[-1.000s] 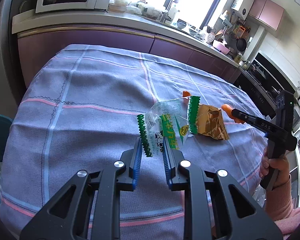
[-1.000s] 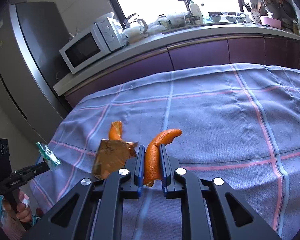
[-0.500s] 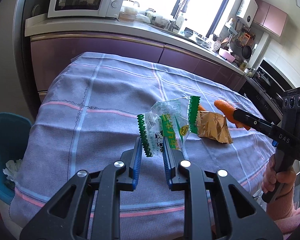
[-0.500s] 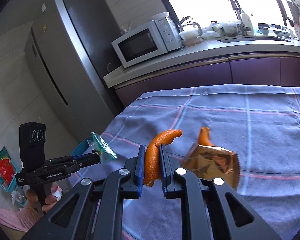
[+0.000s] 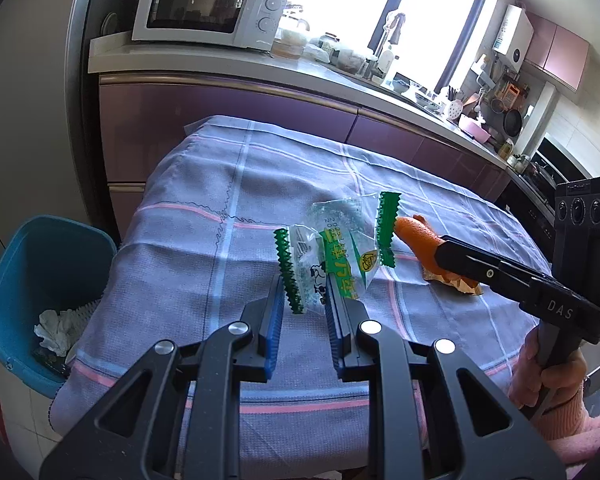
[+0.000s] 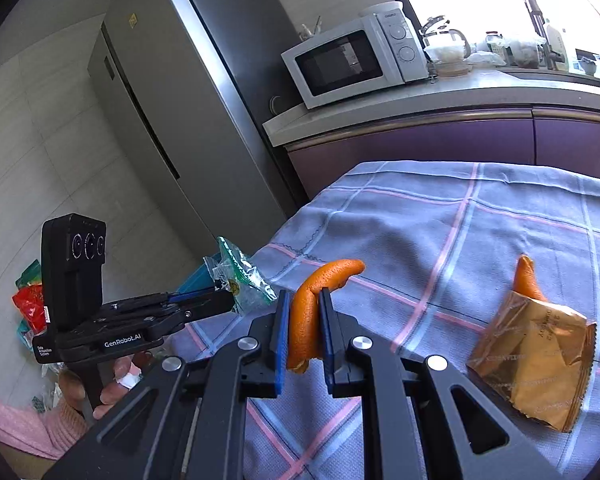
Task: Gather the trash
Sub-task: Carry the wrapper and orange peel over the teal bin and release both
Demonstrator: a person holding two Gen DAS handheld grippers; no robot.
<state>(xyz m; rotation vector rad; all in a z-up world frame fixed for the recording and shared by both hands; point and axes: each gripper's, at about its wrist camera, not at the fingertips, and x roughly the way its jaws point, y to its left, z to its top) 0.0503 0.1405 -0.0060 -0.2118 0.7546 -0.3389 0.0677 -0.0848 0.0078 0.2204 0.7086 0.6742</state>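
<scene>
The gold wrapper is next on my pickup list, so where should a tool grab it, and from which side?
Judging by the right wrist view, grip the gold wrapper at its crimped, raised edge nearest the camera, coming from above. It lies crumpled on the tablecloth, so its flat middle offers little to pinch.

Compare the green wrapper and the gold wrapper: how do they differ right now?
The green wrapper is clear plastic with green zigzag edges; the gold wrapper is opaque, shiny foil. The green wrapper is pinched in the left gripper and held up off the tablecloth; the gold wrapper lies loose on the tablecloth, ungripped, next to a piece of orange peel. Both are crumpled, empty snack wrappers not yet in the blue bin.
</scene>
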